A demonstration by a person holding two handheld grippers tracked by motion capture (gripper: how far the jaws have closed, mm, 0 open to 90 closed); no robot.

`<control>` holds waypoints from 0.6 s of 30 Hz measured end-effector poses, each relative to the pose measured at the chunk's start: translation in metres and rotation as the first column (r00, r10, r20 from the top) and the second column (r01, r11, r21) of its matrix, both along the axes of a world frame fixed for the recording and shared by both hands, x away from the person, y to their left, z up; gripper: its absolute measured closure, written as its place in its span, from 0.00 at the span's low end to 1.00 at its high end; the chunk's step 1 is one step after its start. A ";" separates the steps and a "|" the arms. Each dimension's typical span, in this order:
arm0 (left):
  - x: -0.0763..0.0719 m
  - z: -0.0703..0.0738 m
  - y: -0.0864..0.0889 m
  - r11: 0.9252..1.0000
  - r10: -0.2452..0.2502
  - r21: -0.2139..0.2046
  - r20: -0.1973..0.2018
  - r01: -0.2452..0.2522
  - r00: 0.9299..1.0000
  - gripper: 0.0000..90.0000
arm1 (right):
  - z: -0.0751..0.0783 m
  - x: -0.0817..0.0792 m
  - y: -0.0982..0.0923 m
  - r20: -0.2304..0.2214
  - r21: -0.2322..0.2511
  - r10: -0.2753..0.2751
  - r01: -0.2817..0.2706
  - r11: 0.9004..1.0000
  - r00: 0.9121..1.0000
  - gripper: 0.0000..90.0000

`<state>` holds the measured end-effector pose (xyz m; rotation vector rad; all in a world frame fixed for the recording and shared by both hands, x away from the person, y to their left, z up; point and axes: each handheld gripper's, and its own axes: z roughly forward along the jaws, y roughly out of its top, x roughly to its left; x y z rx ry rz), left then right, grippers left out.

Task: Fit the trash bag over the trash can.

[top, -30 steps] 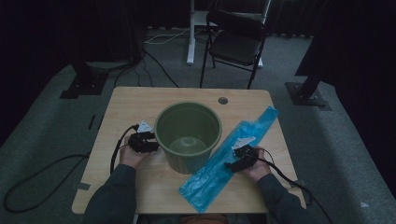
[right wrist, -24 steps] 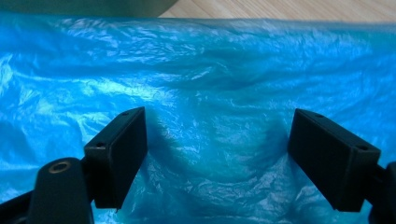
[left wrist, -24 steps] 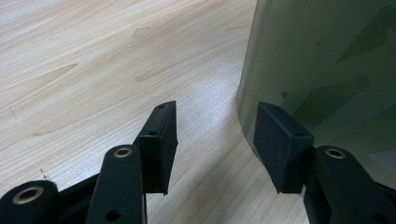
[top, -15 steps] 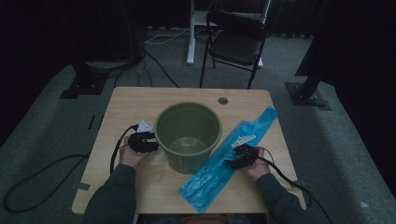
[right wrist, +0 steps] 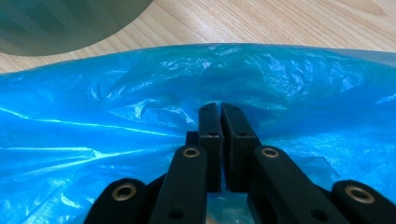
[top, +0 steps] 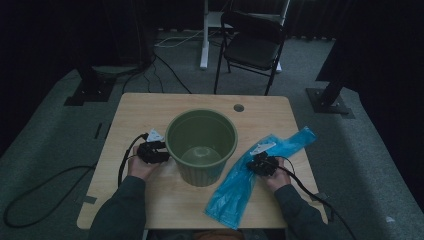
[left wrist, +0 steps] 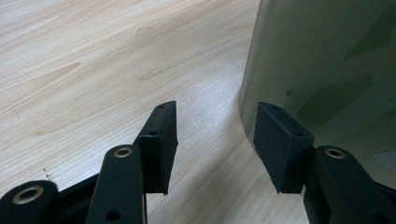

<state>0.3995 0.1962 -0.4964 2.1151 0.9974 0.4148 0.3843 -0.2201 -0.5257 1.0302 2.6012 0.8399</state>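
Item: blue plastic bag (top: 250, 182). Lies flat and crumpled on the counter (top: 150, 115), running diagonally from the near edge up toward the far right corner, its long side just beside the base of the green bin (top: 201, 145).

Item: green bin. Stands upright at the middle of the counter, empty as far as can be seen; no liner is in it.

Item: right gripper (right wrist: 220, 108). Sits on the bag about midway along its length. Its jaws have just been closing and now stand together, with a fold of the blue film pinched between the fingers (right wrist: 208, 123).

Item: left gripper (left wrist: 215, 140). Held low at the left side of the bin. Its jaws stand wide apart, one finger against or very near the bin's wall, nothing between them.

Progress, as judged: the bag is only now taken hold of. Lifting it, opening it and fitting it into the bin appear to be left.

Pose: both forearms rest level over the near edge, each hand wrapped around its gripper, pointing inward toward the bin.
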 end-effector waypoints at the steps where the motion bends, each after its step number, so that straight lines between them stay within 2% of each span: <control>1: 0.000 0.000 0.000 1.000 0.000 0.000 0.000 0.000 1.000 0.55 | 0.001 0.000 0.000 -0.003 0.005 0.003 -0.003 1.000 1.000 0.98; 7: 0.000 0.000 0.000 1.000 0.000 0.000 0.001 0.000 1.000 0.55 | 0.012 -0.001 -0.003 0.007 0.037 0.014 -0.014 0.999 1.000 0.98; 12: 0.000 0.000 0.000 1.000 0.002 -0.002 0.003 -0.002 1.000 0.55 | 0.026 -0.002 -0.010 0.040 0.075 0.019 -0.022 0.997 0.999 0.99; 18: 0.000 0.001 0.001 1.000 -0.001 -0.010 0.004 0.001 1.000 0.55 | 0.042 -0.001 -0.016 0.065 0.081 0.052 -0.057 0.995 0.997 0.99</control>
